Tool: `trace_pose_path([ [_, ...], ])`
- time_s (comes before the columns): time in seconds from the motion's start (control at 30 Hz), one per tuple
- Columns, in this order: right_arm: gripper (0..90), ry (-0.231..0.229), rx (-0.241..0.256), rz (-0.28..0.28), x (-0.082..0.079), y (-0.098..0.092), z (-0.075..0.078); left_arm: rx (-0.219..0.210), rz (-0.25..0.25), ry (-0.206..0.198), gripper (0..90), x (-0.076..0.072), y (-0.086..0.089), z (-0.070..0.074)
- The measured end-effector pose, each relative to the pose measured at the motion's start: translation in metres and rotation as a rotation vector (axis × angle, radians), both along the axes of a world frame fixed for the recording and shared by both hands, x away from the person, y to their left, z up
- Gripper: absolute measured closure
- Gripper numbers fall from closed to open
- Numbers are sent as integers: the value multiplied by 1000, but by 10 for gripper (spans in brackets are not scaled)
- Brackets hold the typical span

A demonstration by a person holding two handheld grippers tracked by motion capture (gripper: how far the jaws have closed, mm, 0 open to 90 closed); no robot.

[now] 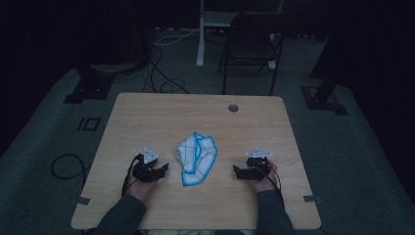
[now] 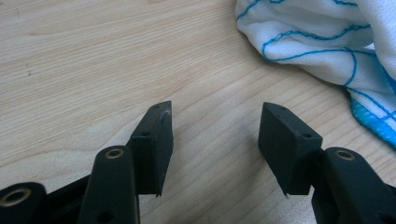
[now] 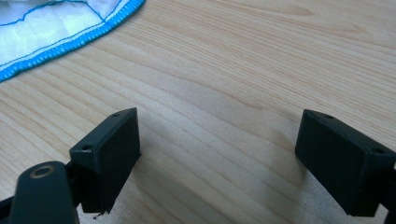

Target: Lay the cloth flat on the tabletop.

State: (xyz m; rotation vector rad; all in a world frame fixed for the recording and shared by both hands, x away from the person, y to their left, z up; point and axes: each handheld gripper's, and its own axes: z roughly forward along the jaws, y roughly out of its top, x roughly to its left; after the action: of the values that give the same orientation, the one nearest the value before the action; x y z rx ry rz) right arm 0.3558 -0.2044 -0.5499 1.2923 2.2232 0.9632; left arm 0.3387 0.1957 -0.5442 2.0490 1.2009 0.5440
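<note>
My left gripper rests near the table, jaws spread on bare wood; my right gripper likewise, jaws wider apart. Between them — touching neither — lies the crumpled white cloth with blue edging. The high view shows its whole outline; my gripper views catch one corner each, revealing the stitched blue hem.

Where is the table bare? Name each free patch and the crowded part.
The table is bare across its far half, from the cloth back to the round hole. The near edge between the sleeves is free too. So are the gaps between the cloth and the left gripper and right gripper. It is crowded at the middle, where the cloth lies crumpled.
</note>
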Motion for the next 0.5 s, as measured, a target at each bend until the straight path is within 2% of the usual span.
trace_pose_path([
  [0.13, 153, -2, 0, -2, 0, 0, 0, -3, -4, 7, 488, 0, 0, 1],
  [0.3, 230, -12, 5, -4, -1, -1, 1, -35, -18, 27, 523, 0, 0, 3],
  [0.5, 395, -15, 6, 18, -3, 2, 3, -44, -51, -7, 524, -4, -5, 17],
])
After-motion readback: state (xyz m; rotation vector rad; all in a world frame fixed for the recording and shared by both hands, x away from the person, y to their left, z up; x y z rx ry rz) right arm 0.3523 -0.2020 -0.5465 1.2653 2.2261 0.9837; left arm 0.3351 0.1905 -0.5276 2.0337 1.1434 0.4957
